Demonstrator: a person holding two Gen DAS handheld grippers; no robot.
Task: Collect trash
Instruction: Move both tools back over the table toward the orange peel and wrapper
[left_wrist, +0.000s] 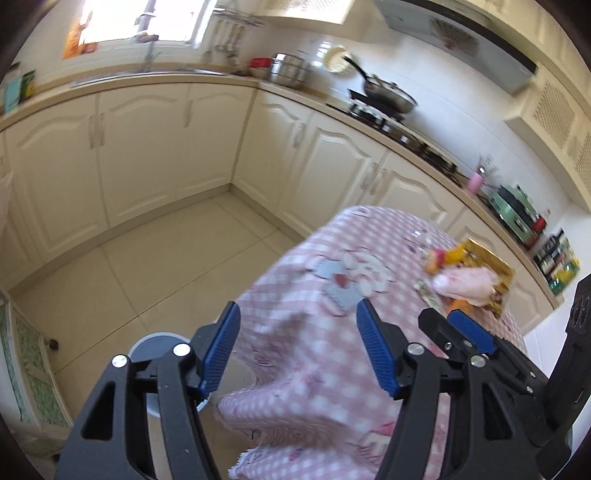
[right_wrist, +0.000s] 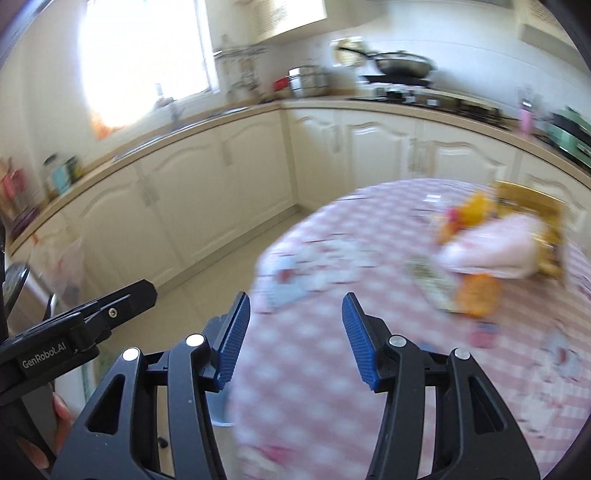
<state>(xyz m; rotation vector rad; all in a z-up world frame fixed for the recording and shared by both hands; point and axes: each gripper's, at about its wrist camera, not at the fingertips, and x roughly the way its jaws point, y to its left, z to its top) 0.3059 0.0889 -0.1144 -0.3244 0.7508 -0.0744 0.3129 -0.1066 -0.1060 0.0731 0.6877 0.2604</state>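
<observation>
- Both sets of tongs are hovering over the near edge of the counter (left_wrist: 295, 317), the one draped in pink gingham cloth, and nothing is being gripped yet.
- Left tongs (left_wrist: 297, 345) are standing wide apart, blue pads clear, holding nothing.
- Right tongs (right_wrist: 295, 336) are gaping just as wide, and they too are holding nothing.
- The trash is sitting in a loose heap at the far right of the counter: a crumpled pink bag (right_wrist: 491, 247), a gold snack wrapper (right_wrist: 532, 199) behind it, orange scraps (right_wrist: 476, 291) in front, and a flat printed wrapper (right_wrist: 432, 277) just beside them.
- From the right tongs the heap is lying ahead and off to the right, well apart; from the left tongs (left_wrist: 297, 345) it is further right still, with the pink bag (left_wrist: 469, 282) beyond the right tongs (left_wrist: 461, 325).
- So the right hand is looking nearer, I'd judge.
- The pink bag is lying roughly crosswise to the right tongs' line, its long axis running left to right, rounded end pointing left; motion blur is making finer detail hard to call.
- A grey bin (left_wrist: 155, 345) is showing on the floor just below the left tongs, beside the counter's edge — likely the drop point.
</observation>
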